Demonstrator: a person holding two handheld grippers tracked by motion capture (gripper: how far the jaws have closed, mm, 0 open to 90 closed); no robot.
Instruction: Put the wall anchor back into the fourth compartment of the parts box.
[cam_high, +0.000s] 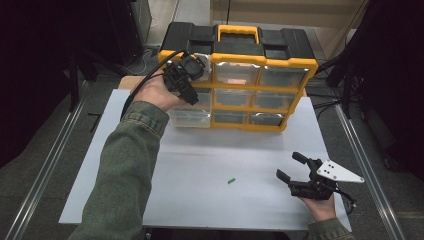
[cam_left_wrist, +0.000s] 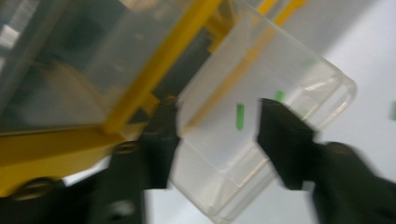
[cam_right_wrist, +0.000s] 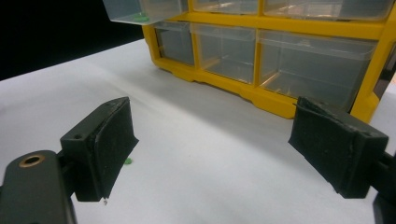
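1. Left gripper (cam_left_wrist: 217, 140) was up at the organizer's (cam_high: 295, 70) left column, jaws apart.
2. The clear drawer (cam_left_wrist: 261, 116) stuck out of the bottom-left slot, right in front of those jaws, no pad pressing on it.
3. Right gripper (cam_high: 291, 169) sat wide apart over the table (cam_high: 200, 165), well away from the drawer.
4. A green bit (cam_high: 231, 181) lay on the table between the hands.

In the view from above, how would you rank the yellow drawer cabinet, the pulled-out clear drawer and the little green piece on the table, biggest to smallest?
1. yellow drawer cabinet
2. pulled-out clear drawer, partly hidden by the left gripper and hand
3. green piece, by far the smallest; being nearer the camera doesn't alter that.
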